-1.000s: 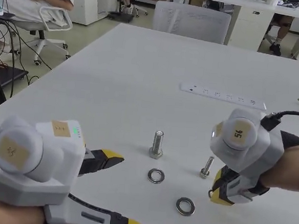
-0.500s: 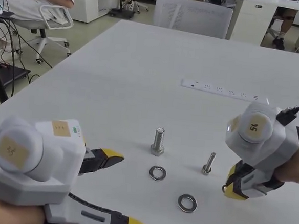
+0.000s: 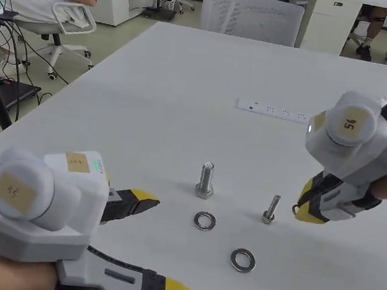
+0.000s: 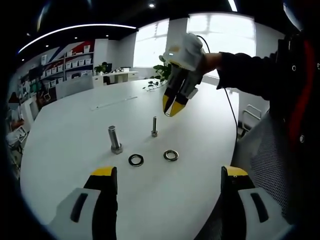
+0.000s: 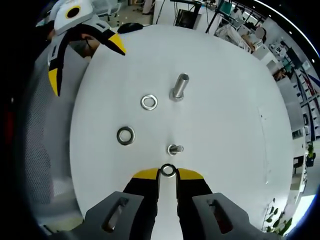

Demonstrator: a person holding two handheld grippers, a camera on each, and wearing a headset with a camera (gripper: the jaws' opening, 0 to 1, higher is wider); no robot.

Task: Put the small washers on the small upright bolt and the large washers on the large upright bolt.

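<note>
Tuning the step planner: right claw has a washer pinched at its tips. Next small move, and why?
Probably ease the right claw forward and down to centre its small washer over the small upright bolt. The washer is pinched at the claw tips, and the bolt stands bare just ahead of them, with nothing on it yet.

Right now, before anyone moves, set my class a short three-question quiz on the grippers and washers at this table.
1. True or false: the right gripper is shut on a small washer.
2. How many washers lie flat on the table?
3. The left gripper is: A open; B shut on nothing; C shut on a washer.
Key: 1 true; 2 two; 3 A.
</note>
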